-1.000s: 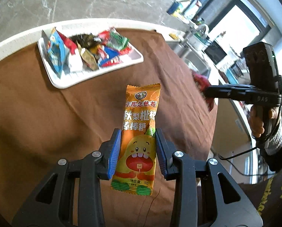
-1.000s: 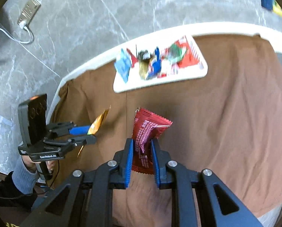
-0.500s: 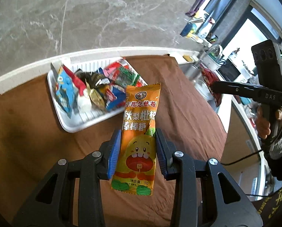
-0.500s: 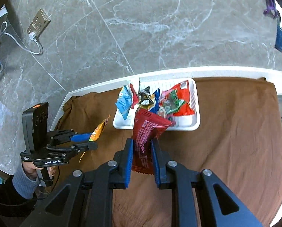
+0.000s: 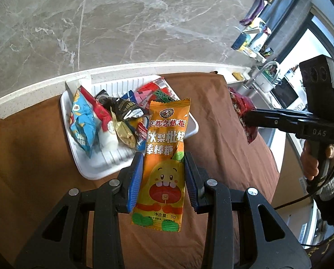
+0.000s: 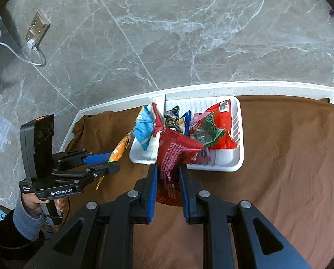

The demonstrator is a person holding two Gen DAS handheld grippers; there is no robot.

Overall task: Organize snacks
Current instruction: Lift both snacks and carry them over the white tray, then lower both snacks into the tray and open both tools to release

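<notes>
Cloth point(image 5: 32, 157), brown and creased, covers the table up to a white rim point(image 5: 32, 96) that curves along the far side; beyond it lies grey marble floor point(image 5: 144, 22). In the left wrist view the left gripper point(image 5: 163, 177) is clamped on an orange packet point(image 5: 164, 163), glossy, flat and oblong, with crimped ends and a cartoon face, standing upright between the blue ribbed pads point(image 5: 135, 179). The packet's top overlaps the near right corner of a white ribbed tray point(image 5: 88, 170), which sits close to the far rim. Inside lie crinkled wrappers: a blue bag point(image 5: 84, 123), a gold pouch point(image 5: 124, 132), a dark one point(image 5: 122, 106). Bare cloth stretches left of the tray and to its right as far as the drooping table edge. There the right gripper point(image 5: 245, 116) pinches a red packet point(image 5: 243, 109), a hand point(image 5: 310, 163) on its grip.

From the right wrist view, the right gripper point(image 6: 168, 188) presses its pads point(image 6: 152, 192) on the red packet point(image 6: 173, 157), a matte, crumpled foil whose top folds over the tray's point(image 6: 238, 157) near edge. The tray lies lengthwise along the rim point(image 6: 234, 87), with a red-and-green wrapper point(image 6: 214, 130) at its right end. Open cloth point(image 6: 290, 157) runs wide to the right and toward the camera. At left, near the table corner, the left gripper point(image 6: 113, 160) holds the orange packet point(image 6: 119, 148) edge-on just beside the tray.
</notes>
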